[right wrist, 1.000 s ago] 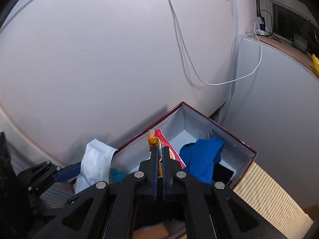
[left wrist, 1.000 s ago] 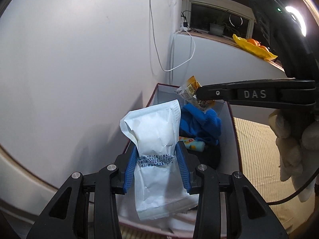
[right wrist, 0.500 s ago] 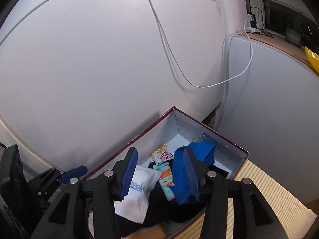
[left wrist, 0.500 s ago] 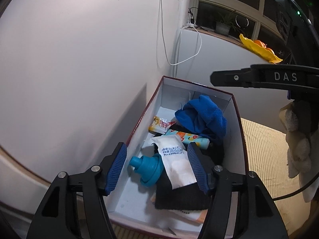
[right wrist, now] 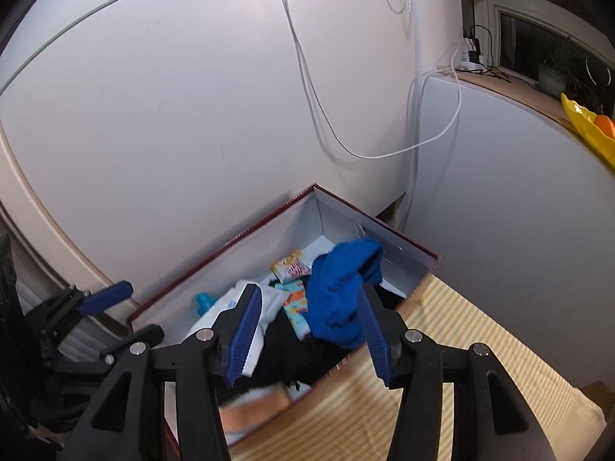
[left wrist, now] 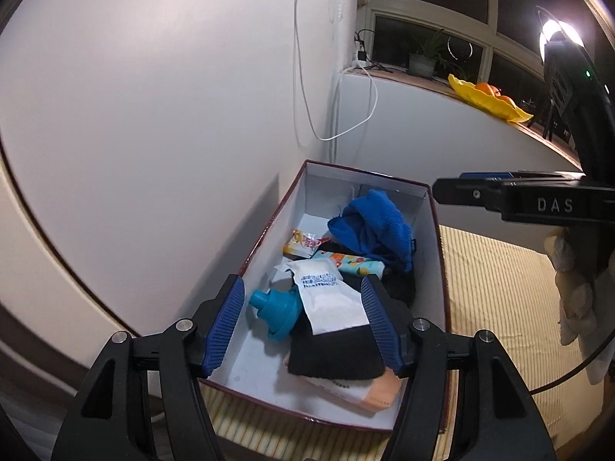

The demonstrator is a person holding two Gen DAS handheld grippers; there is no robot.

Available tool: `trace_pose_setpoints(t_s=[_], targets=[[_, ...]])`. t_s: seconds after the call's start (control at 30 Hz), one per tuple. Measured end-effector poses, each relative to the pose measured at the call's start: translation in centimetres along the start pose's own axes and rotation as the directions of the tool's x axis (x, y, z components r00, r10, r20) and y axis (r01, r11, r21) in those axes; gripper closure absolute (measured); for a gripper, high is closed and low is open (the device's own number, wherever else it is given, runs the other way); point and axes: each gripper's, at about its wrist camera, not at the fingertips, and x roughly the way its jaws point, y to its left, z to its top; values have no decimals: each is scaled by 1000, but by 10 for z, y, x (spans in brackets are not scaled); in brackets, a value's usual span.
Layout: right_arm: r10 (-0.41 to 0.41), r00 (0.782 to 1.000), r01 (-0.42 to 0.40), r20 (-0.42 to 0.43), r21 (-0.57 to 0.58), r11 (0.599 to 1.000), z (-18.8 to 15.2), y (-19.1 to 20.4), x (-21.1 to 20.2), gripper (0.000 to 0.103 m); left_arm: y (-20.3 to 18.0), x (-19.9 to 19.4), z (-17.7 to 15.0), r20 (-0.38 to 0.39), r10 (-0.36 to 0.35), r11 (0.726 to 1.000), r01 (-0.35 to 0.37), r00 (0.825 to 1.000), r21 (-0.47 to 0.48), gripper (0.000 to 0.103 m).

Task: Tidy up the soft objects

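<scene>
A dark red box (left wrist: 269,226) with a white inside stands against the wall on a striped mat. In it lie a white packet (left wrist: 326,296), a small orange snack packet (left wrist: 303,247), a blue cloth (left wrist: 373,226), a teal cap piece (left wrist: 275,311), a patterned tube (left wrist: 353,263) and black cloth (left wrist: 338,353). My left gripper (left wrist: 303,326) is open and empty above the box's near end. My right gripper (right wrist: 307,330) is open and empty above the box (right wrist: 238,234); it also shows in the left wrist view (left wrist: 480,192). The white packet (right wrist: 238,307) and snack packet (right wrist: 290,267) lie inside.
A white wall (left wrist: 153,115) runs along the box's left side, with white cables (left wrist: 338,130) hanging in the corner. A sill holds a yellow dish (left wrist: 488,96) and a plant pot. The striped mat (left wrist: 499,288) extends to the right of the box.
One second ago my left gripper held the white packet and my right gripper held the snack packet. Both opened; both packets now lie in the box. Both grippers have drawn back.
</scene>
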Motion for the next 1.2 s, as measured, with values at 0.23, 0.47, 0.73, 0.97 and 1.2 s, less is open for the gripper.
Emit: trace_pose_setpoints(t_s=[0.23, 0.47, 0.73, 0.97, 1.2], targets=[[-39, 999, 40, 30, -18, 999, -31, 2, -26, 47, -2, -13, -11, -7, -14, 999, 14, 1000, -36, 40], [-57, 994, 57, 88, 8, 998, -71, 12, -55, 34, -6, -30, -29, 5, -5, 998, 5, 1000, -57, 40], [-100, 971, 93, 218, 41, 995, -110, 34, -116, 22, -11, -87, -44, 141, 39, 995, -26, 989, -93, 28], [-146, 959, 135, 244, 59, 989, -143, 43, -140, 22, -18, -109, -61, 159, 54, 995, -39, 986, -97, 27], [-164, 957, 155, 240, 55, 986, -152, 46, -145, 22, -24, -121, -65, 180, 64, 996, -50, 982, -80, 23]])
